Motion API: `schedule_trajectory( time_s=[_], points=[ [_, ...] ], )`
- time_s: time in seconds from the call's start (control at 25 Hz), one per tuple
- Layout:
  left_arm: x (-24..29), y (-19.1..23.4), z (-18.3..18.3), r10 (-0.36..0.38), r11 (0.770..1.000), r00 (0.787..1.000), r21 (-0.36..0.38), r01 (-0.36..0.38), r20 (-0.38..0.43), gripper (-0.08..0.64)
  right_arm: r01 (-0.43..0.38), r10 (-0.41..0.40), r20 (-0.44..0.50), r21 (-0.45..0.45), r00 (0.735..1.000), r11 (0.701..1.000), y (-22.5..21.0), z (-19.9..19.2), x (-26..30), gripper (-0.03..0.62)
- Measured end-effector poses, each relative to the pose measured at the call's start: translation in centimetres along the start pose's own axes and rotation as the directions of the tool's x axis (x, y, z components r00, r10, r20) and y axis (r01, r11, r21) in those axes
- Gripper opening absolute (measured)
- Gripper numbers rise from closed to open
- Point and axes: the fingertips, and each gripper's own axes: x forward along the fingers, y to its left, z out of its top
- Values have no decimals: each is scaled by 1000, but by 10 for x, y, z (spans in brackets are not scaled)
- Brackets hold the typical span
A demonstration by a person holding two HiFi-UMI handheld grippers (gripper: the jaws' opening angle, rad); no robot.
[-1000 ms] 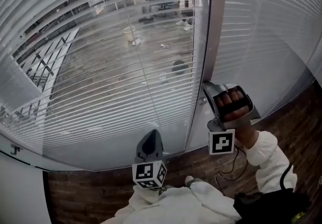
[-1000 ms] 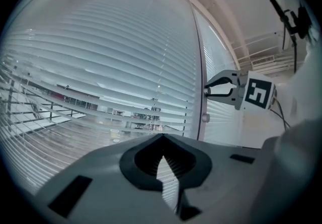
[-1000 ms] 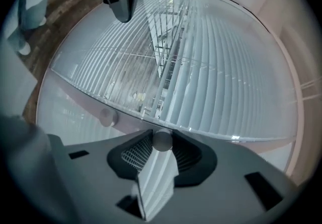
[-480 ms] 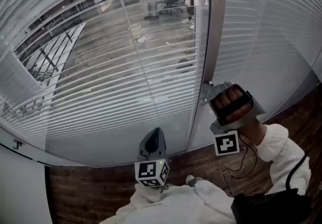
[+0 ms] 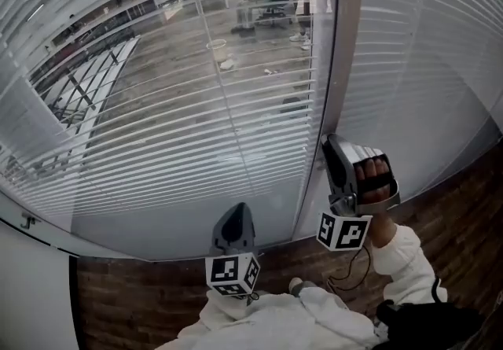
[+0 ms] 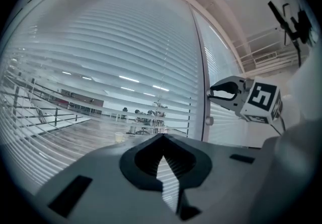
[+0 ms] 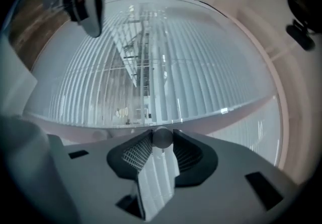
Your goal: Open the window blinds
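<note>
The left window blind (image 5: 173,105) has its white slats tilted, and a room shows between them. The right blind (image 5: 416,65) looks closed and white. Between the two runs a grey window post (image 5: 342,65). My right gripper (image 5: 324,142) reaches up to that post, rolled onto its side. In the right gripper view its jaws (image 7: 162,142) are shut on a small round grey knob (image 7: 162,136) in front of the post. My left gripper (image 5: 238,211) hangs lower, before the left blind, with its tips (image 6: 161,140) together and nothing in them.
A low white sill (image 5: 47,230) runs under the blinds above a brown brick-pattern floor (image 5: 141,301). A thin black cable (image 5: 354,262) hangs below my right hand. My white sleeves (image 5: 401,250) fill the bottom of the head view.
My right gripper has rolled about its own line at the post, so its marker cube now faces sideways. The left gripper has stayed put.
</note>
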Motion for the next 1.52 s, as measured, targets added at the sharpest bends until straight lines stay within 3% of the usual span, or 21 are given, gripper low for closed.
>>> schedule_trajectory(
  time_s=[0.08,0.12,0.2,0.24,0.28,0.32,0.36,0.4,0.44,0.52,0.56,0.6,0.64,1.0,1.52],
  points=[
    [-2,1,4,-4,1000,1000,4,4,9,-1,32,-27,-30,179,999,983,-4,-1,-5,130],
    [-5,2,6,-4,1000,1000,3,4,16,-2,49,-39,-44,271,998,961,-5,0,-10,130],
    [-12,5,11,-3,1000,999,-1,3,34,-2,98,-78,-62,472,995,876,-12,2,-23,130],
    [-15,7,15,-4,1000,999,-4,4,45,-2,123,-108,-60,582,992,804,-18,5,-31,130],
    [-18,8,19,-4,1000,998,-7,5,57,-2,132,-139,-47,692,989,709,-24,8,-38,130],
    [-19,8,23,-6,1000,998,-11,7,69,-2,116,-162,-23,800,986,589,-28,13,-43,130],
    [-19,8,28,-7,1000,997,-14,9,82,-2,72,-167,5,890,986,451,-27,18,-46,129],
    [-19,7,33,-9,1000,995,-15,10,95,-2,9,-149,41,946,988,323,-21,23,-47,128],
    [-18,7,37,-10,1000,994,-14,12,107,-2,-55,-120,83,974,989,220,-12,29,-46,120],
    [-14,5,41,-15,1000,993,-11,16,120,-2,-155,-77,160,986,984,68,8,43,-41,35],
    [-12,4,41,-19,1000,993,-9,20,118,-2,-184,-67,186,983,980,25,18,51,-38,25],
    [-11,3,39,-24,1000,993,-6,24,113,-2,-201,-61,201,980,978,7,28,58,-35,15],
    [-11,3,37,-29,1000,994,-2,30,106,-2,-210,-55,210,978,976,8,37,65,-33,12],
    [-9,12,35,-20,999,996,35,17,85,-2,-245,-35,247,968,968,60,52,96,-28,11],
    [-6,7,32,-27,999,997,23,26,72,-2,-210,-14,212,974,977,90,56,90,-33,11]
  ],
)
